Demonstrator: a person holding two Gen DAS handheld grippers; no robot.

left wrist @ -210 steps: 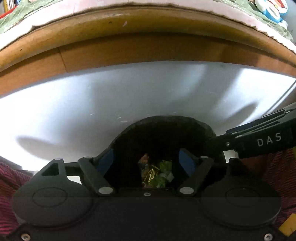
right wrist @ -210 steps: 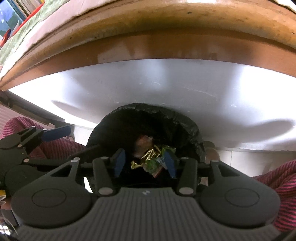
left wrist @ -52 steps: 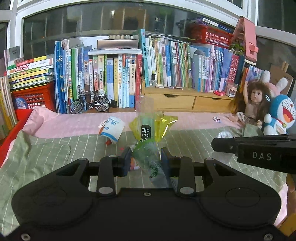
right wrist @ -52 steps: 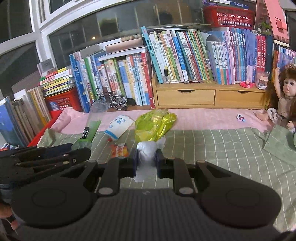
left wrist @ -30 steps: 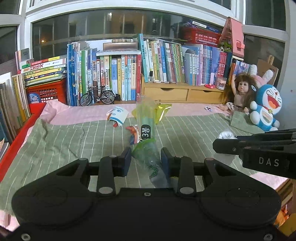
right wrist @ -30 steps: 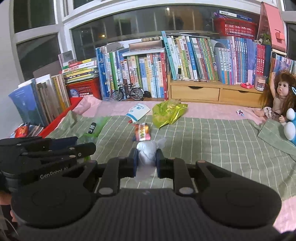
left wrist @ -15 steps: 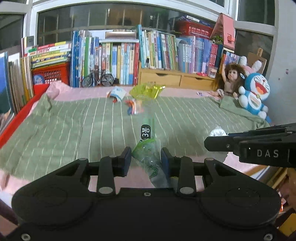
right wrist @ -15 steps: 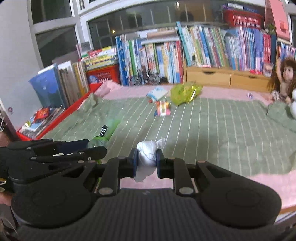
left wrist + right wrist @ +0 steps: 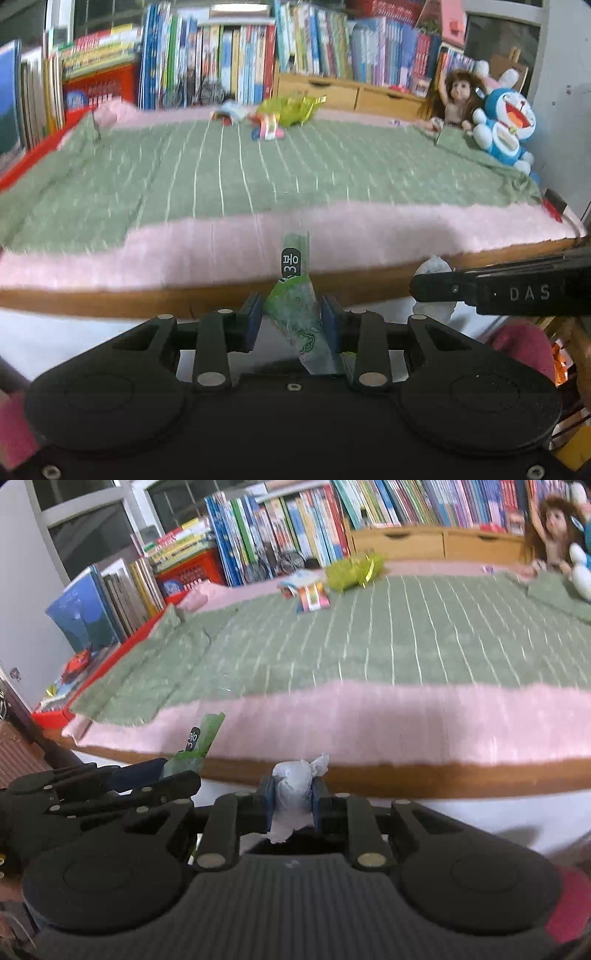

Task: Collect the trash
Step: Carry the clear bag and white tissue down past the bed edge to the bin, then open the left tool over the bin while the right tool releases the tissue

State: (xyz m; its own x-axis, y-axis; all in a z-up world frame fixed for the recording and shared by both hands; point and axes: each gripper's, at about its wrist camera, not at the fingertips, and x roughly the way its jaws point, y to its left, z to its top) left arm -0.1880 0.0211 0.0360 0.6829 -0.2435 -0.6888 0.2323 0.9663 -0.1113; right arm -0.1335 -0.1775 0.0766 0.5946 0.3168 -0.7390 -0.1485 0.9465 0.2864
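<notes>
My left gripper (image 9: 291,314) is shut on a clear green plastic wrapper (image 9: 295,306) with a black label, which sticks up past the fingertips. My right gripper (image 9: 292,794) is shut on a crumpled white tissue wad (image 9: 293,781). Both hang just off the front edge of the bed (image 9: 207,295), below its top. In the right wrist view the left gripper (image 9: 173,771) shows at the left with the green wrapper (image 9: 201,738). In the left wrist view the right gripper (image 9: 428,284) shows at the right with the tissue (image 9: 434,264). More trash lies far back on the bed: a yellow-green foil bag (image 9: 351,570), a colourful snack packet (image 9: 314,596) and a white-blue packet (image 9: 299,579).
A green striped blanket (image 9: 258,173) over a pink sheet (image 9: 332,236) covers the bed. Books (image 9: 221,59) and wooden drawers (image 9: 332,88) line the back. A doll (image 9: 456,96) and a blue plush toy (image 9: 506,122) sit at the back right. A red-striped sleeve (image 9: 524,343) shows low right.
Both grippers have drawn back from the bed and sunk below its front edge, still holding the wrapper and the tissue. The wooden edge now fills the lower middle of both views.
</notes>
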